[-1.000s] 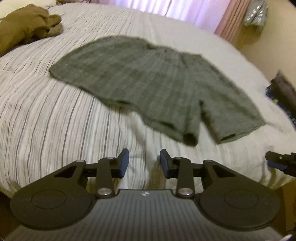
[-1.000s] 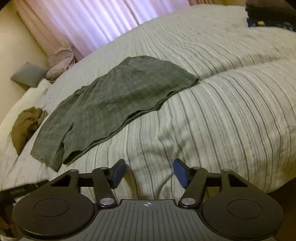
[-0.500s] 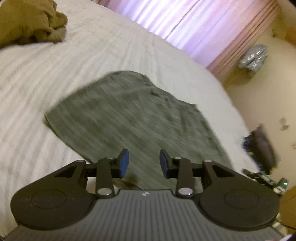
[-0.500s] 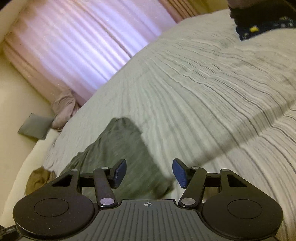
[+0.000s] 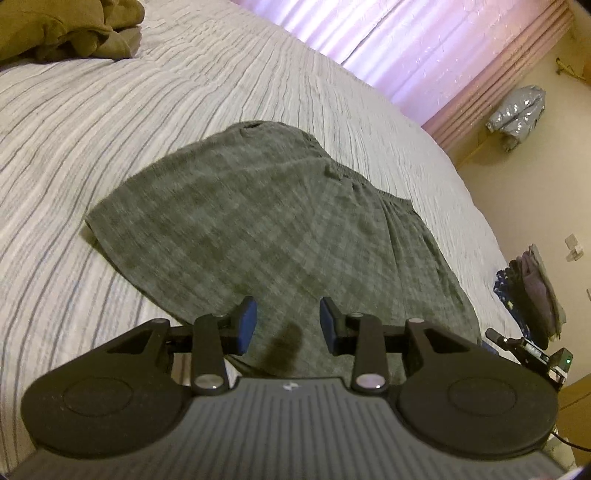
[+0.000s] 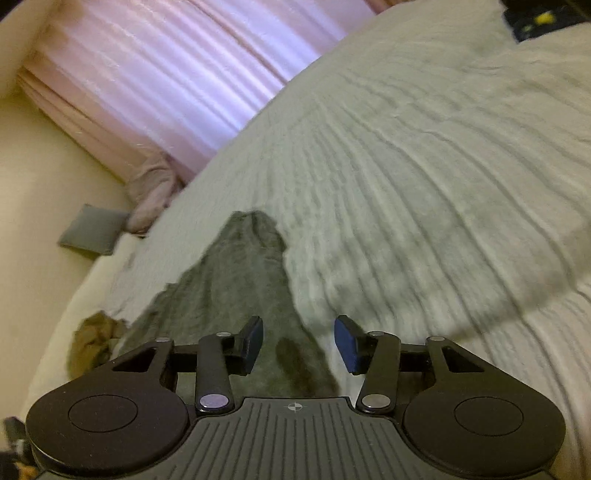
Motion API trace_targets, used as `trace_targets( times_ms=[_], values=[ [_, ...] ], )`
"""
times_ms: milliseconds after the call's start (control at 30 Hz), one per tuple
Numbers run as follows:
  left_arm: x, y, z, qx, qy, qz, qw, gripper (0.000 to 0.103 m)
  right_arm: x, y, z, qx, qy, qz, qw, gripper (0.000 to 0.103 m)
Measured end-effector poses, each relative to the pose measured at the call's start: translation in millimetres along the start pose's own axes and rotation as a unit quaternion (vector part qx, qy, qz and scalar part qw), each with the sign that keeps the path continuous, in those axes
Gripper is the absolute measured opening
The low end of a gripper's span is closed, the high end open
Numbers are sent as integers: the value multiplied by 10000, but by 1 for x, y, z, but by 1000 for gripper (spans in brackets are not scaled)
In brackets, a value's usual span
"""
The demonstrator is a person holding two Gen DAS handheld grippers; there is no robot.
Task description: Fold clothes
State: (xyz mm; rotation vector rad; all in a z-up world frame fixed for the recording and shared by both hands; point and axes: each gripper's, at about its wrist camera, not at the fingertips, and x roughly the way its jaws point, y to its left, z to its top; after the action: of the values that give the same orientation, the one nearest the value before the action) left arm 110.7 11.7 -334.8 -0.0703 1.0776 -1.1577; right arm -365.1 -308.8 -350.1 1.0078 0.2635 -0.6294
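Note:
A pair of grey checked shorts (image 5: 266, 221) lies flat on the striped bedspread (image 5: 74, 155). My left gripper (image 5: 288, 325) is open and empty, low over the shorts' near hem, its dark shadow on the cloth just below. In the right wrist view the shorts (image 6: 243, 280) run away to the upper left. My right gripper (image 6: 299, 341) is open and empty over their near right edge, one finger above cloth, the other above the bedspread (image 6: 424, 184).
An olive-brown garment (image 5: 62, 29) is bunched at the bed's far left; it also shows in the right wrist view (image 6: 94, 341). Dark folded clothes (image 5: 532, 291) sit at the right edge. Pink curtains (image 6: 177, 74) hang beyond the bed.
Both grippers have moved forward and down from the bed's near edge to just above the shorts' near edge. Both stayed open.

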Motion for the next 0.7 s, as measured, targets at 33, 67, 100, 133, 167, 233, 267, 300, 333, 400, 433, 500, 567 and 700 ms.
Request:
trace_targets(
  times_ms=[33,67,100,133,167,233,267,300,333,400,433,500,567,700],
  values=[
    [0,2,1,-32,-15,-7,10000,31,5,0,2,29,61,55,10000,48],
    [-1,4,2,-56,-25,-15,10000,31,11,0,4,56,124,82,9999,48],
    [-1,6,3,-66,-36,-4,10000,31,17,0,6,73,190,90,9998,42],
    [-1,8,4,-76,-46,7,10000,31,20,1,7,87,254,30,9996,25],
    [-1,10,5,-89,-56,17,9999,31,23,3,8,103,317,-63,9994,16],
    [-3,17,6,-153,-77,9,9999,31,29,7,9,134,443,-248,9986,6],
    [-4,20,7,-184,-87,6,9998,31,31,12,9,144,473,-402,9980,2],
    [-4,24,9,-206,-96,2,9997,31,31,18,10,150,484,-590,9970,2],
    [-5,27,10,-228,-105,-3,9997,31,31,26,11,140,491,-837,9952,2],
    [-7,33,11,-266,-116,-38,9996,31,34,57,14,-209,457,-1503,9874,2],
    [-7,36,12,-286,-119,-59,9995,31,38,77,15,-480,400,-1790,9819,2],
    [-9,40,13,-322,-112,-84,9994,31,50,135,8,-1435,194,-2294,9625,2],
    [-10,44,14,-358,-100,-111,9992,31,65,192,-16,-2482,-2,-2438,9375,2],
    [-13,52,16,-432,-78,-151,9989,31,108,279,-100,-4015,103,-1804,8979,2]
  ],
)
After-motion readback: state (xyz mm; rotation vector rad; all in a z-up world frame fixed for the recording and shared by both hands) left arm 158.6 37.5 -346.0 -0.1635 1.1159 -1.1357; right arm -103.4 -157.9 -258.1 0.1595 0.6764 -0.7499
